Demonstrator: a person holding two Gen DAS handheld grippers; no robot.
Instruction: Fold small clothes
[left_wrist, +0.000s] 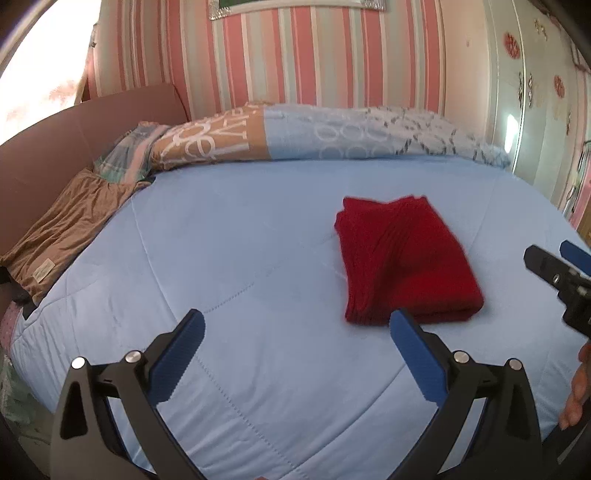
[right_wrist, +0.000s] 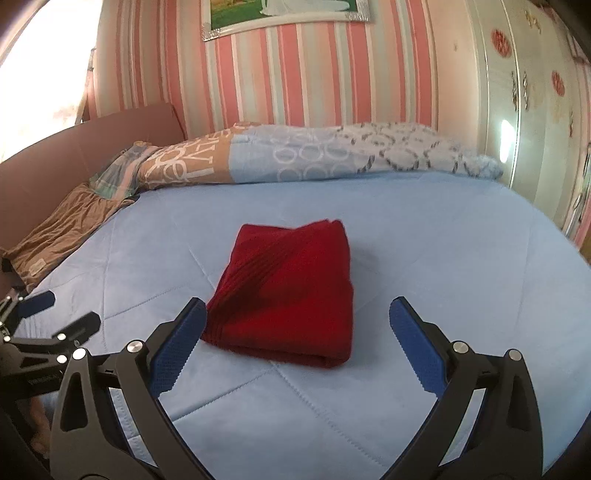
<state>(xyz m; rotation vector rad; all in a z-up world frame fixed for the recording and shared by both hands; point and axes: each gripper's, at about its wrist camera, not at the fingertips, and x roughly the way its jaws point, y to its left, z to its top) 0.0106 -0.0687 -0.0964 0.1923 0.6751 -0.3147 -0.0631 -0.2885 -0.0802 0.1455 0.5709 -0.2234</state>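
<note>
A red knitted garment (left_wrist: 404, 260) lies folded into a compact rectangle on the light blue bed cover (left_wrist: 240, 258). It also shows in the right wrist view (right_wrist: 288, 291), just beyond my fingertips. My left gripper (left_wrist: 297, 321) is open and empty, above the cover, with the garment ahead and to its right. My right gripper (right_wrist: 297, 308) is open and empty, directly in front of the garment's near edge. Each gripper shows in the other's view: the right one at the right edge (left_wrist: 554, 258), the left one at the left edge (right_wrist: 55, 314).
A rolled patterned duvet (left_wrist: 314, 136) lies along the far side of the bed. A brown cloth (left_wrist: 62, 232) lies at the left by the brown headboard (left_wrist: 55, 144). A striped wall and a white wardrobe (left_wrist: 535, 92) stand behind.
</note>
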